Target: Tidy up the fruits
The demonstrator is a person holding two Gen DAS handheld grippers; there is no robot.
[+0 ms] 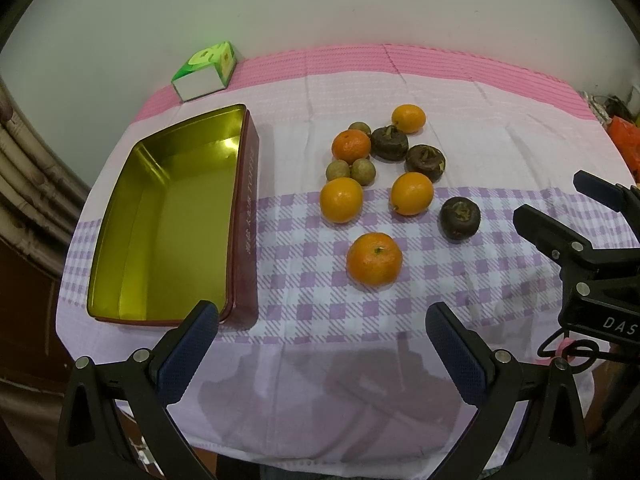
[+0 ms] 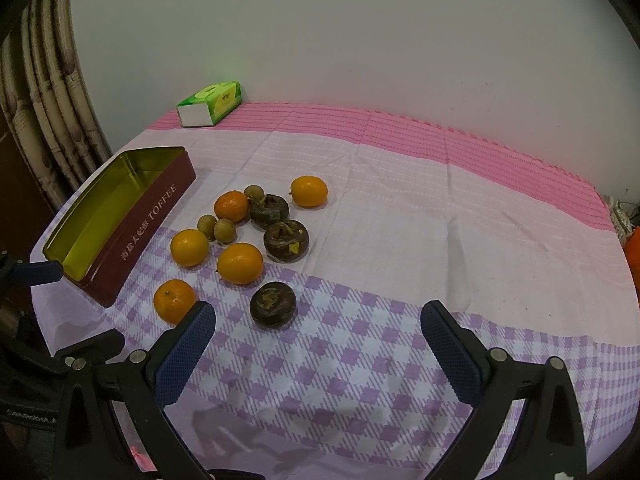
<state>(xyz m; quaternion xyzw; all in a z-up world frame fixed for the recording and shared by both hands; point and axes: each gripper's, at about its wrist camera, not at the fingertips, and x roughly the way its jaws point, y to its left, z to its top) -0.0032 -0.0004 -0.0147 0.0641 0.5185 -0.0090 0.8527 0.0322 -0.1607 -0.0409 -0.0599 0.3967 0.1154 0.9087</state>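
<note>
Eleven loose fruits (image 1: pixel 374 259) beside gold-lined tin (image 1: pixel 168 220).

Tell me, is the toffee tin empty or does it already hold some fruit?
Empty. The toffee tin has no lid on and only its bare gold floor shows; all the fruit, such as the nearest orange, lies on the tablecloth.

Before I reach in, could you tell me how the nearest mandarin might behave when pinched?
The nearest mandarin is round and sits free on the tablecloth, so it may roll if nudged. Its skin looks soft, so gentle pressure seems wise.
</note>
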